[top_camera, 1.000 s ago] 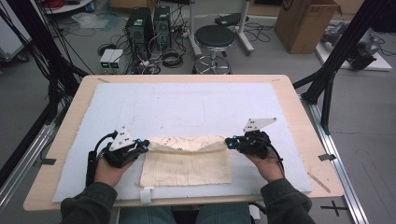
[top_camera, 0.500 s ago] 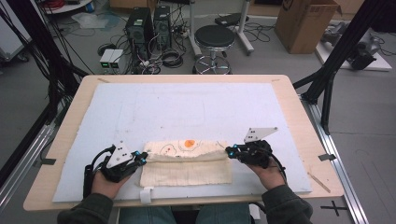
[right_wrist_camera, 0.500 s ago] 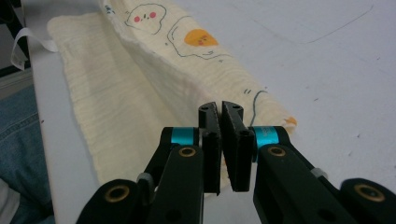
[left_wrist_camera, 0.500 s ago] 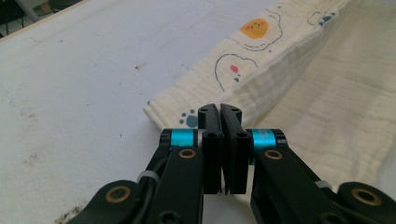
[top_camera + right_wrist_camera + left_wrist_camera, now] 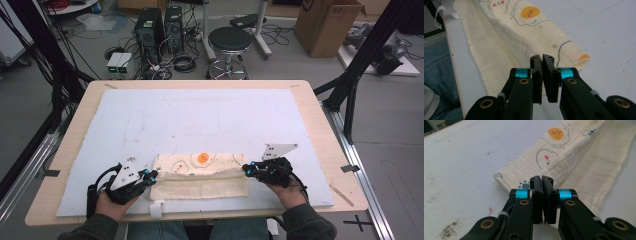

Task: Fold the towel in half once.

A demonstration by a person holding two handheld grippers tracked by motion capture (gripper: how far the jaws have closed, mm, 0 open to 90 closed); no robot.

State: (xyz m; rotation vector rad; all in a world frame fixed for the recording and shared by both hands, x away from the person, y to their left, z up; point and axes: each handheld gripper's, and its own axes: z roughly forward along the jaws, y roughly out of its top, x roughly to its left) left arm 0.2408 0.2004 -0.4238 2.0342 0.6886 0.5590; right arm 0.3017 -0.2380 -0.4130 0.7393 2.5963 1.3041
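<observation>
High view: folded cream cloth (image 5: pixel 200 175) at near-centre of table (image 5: pixel 320 130), left gripper (image 5: pixel 149 176) & right gripper (image 5: pixel 246 170) at its ends; gripper views: both jaws closed, pinching cloth edge.

Wooden worktop (image 5: pixel 327 150) covered by a stained white mat (image 5: pixel 210 115). Grey floor (image 5: pixel 395 125) behind. Black round stool (image 5: pixel 230 42) past the far edge, two black computer towers (image 5: pixel 160 25) left of it amid tangled cables (image 5: pixel 182 60). Cardboard box (image 5: pixel 325 25) at far right. Black frame struts (image 5: pixel 367 55) on both sides.
</observation>
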